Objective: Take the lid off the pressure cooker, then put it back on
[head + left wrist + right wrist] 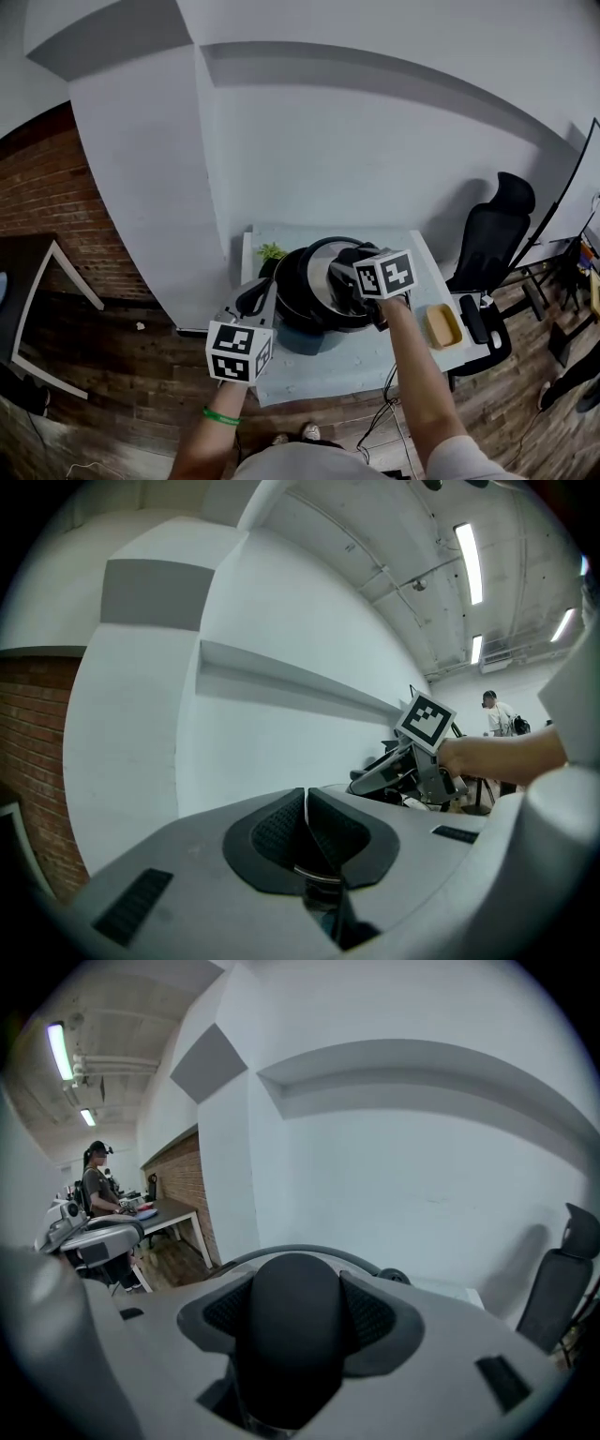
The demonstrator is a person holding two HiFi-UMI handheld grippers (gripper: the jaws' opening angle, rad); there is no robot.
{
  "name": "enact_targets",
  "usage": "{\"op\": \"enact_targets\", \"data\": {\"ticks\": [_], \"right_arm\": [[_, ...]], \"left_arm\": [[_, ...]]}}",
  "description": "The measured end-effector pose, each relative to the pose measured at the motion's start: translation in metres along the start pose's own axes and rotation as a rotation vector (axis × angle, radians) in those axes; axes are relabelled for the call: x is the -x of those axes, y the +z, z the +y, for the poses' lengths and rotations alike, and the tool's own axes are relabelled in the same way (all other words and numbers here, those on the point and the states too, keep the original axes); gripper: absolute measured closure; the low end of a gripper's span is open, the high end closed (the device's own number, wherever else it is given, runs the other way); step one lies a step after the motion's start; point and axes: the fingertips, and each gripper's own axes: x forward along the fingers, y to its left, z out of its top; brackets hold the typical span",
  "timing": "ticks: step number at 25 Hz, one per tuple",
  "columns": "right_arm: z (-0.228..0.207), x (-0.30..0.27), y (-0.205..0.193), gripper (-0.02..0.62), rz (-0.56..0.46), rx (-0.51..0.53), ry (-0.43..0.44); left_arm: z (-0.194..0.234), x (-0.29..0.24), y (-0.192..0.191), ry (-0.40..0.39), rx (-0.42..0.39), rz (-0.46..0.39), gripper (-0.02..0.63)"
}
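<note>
Right gripper (295, 1290) clamps the lid (323, 274) by its handle (292, 1363) for lifting. Left gripper (305, 841), jaws together, seemingly braces the cooker (302, 335) mid-tabletop (375, 364)

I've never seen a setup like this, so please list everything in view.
pressure cooker: one, blue-grey, mid-table
lid: one, dark, silver-rimmed, tilted over the cooker
table: one, pale, by white wall
plant: one, green, table's back left
tray: one, yellow, table's right edge
office chair: one, black, right of table
side table: one, dark-topped, far left
bystander: one, dark top, background
left hand-held gripper: one, grey, shut on thin metal, seemingly the cooker's rim
right hand-held gripper: one, grey, shut on the lid's black knob
</note>
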Motion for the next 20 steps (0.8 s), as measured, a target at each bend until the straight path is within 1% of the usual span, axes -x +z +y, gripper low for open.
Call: {"op": "enact_targets", "data": {"ticks": [4, 10, 15, 20], "right_arm": [[0.02, -0.02, 0.008, 0.321, 0.01, 0.017, 0.037], [0.043, -0.042, 0.014, 0.321, 0.032, 0.044, 0.079], [0.047, -0.051, 0.011, 0.321, 0.056, 0.071, 0.07], [0.049, -0.055, 0.007, 0.321, 0.068, 0.09, 0.09]], "left_arm": [[0.014, 0.008, -0.003, 0.035, 0.0, 0.004, 0.584], [0.024, 0.015, -0.01, 0.057, 0.004, 0.012, 0.584], [0.029, 0.016, -0.014, 0.061, 0.009, 0.018, 0.584], [0.025, 0.011, -0.017, 0.048, 0.017, 0.019, 0.584]]}}
